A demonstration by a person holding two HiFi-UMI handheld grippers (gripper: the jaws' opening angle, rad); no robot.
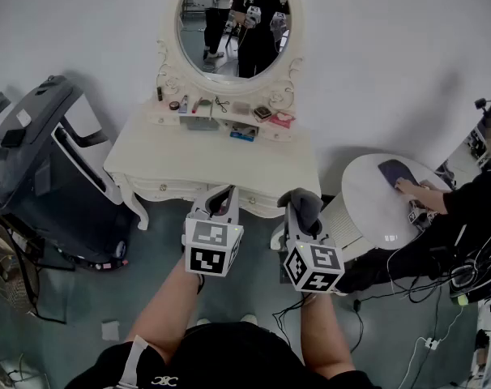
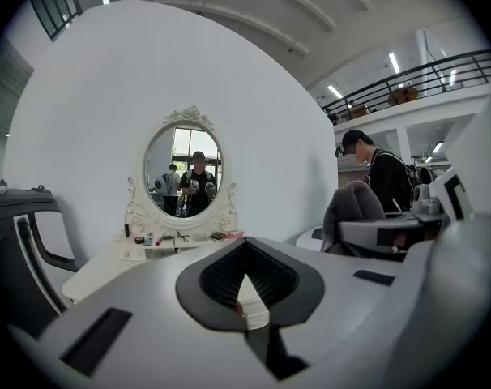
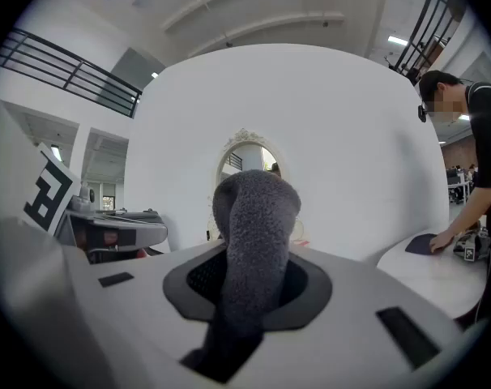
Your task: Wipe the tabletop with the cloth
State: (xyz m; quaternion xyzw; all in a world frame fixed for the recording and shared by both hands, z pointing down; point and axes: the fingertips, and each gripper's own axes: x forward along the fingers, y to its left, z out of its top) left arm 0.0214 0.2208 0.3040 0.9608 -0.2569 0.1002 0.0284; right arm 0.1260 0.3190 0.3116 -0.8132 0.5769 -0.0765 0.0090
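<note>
Two grippers hang near the white table's (image 1: 205,164) front edge. The right gripper's (image 1: 302,213) fingers clench a grey cloth (image 3: 255,233), held in the air off the table. The left gripper's (image 1: 223,197) fingers are pressed together on nothing.

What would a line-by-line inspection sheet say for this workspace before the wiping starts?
Surface: white dressing table, main top bare.
Job's things: grey cloth, hanging from the right gripper, not yet on the tabletop.
Clutter: small items on the shelf under the mirror.
Grippers: left gripper shut, empty; right gripper shut on the cloth; both in front of the table's edge.
Cables: loose cables on the floor at right.
Surroundings: dark machine at left; round table at right, where another person is working.
</note>
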